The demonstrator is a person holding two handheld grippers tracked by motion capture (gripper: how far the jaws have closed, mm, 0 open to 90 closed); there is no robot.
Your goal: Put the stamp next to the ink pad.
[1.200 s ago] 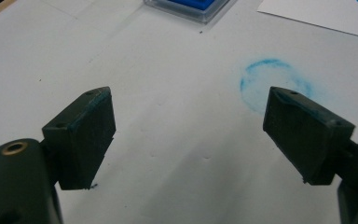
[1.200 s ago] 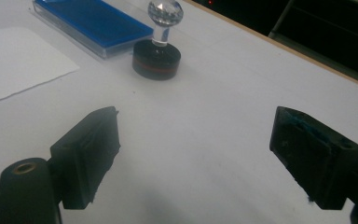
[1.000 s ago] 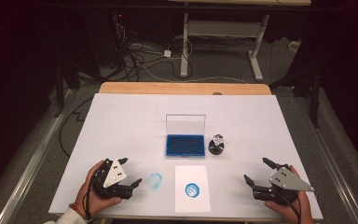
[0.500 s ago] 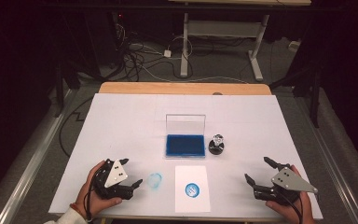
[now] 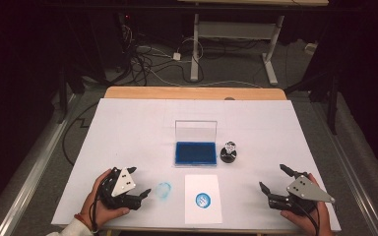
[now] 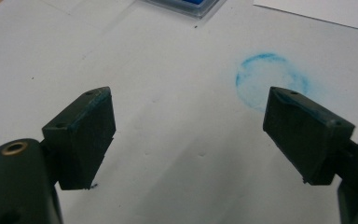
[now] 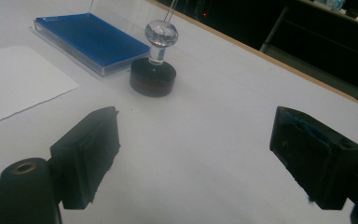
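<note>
— Both claws stand wide apart, yes? I see the left gripper (image 5: 139,181) at the lower left of the high view, with a hand (image 5: 98,196) around it.

— Yes, its jaws are wide and hold nothing. In the left gripper view only the bare white table (image 6: 158,116) lies between them. A faint blue ring smudge (image 6: 269,79) on the table is at the upper right of that view, just above the right jaw.

— And the right gripper (image 5: 271,180)?

— It is at the lower right of the high view, also wide, also holding nothing — the other hand (image 5: 310,221) is behind it.

— Where is the stamp (image 5: 229,152)?

— It is a little right of the middle of the high view, upright on the table, just beside the right edge of the blue ink pad (image 5: 195,152). I cannot tell if they touch. It has a black round base and a clear faceted knob. In the right gripper view the stamp (image 7: 154,70) is in the upper middle, well apart from the jaws.

— The pad's lid (image 5: 196,131)?

— Clear, standing up at the far side of the pad.

— And the paper?

— A white sheet of paper (image 5: 203,211) lies at the lower middle, between the two grippers, with a round blue stamp print (image 5: 203,199) on it.
</note>
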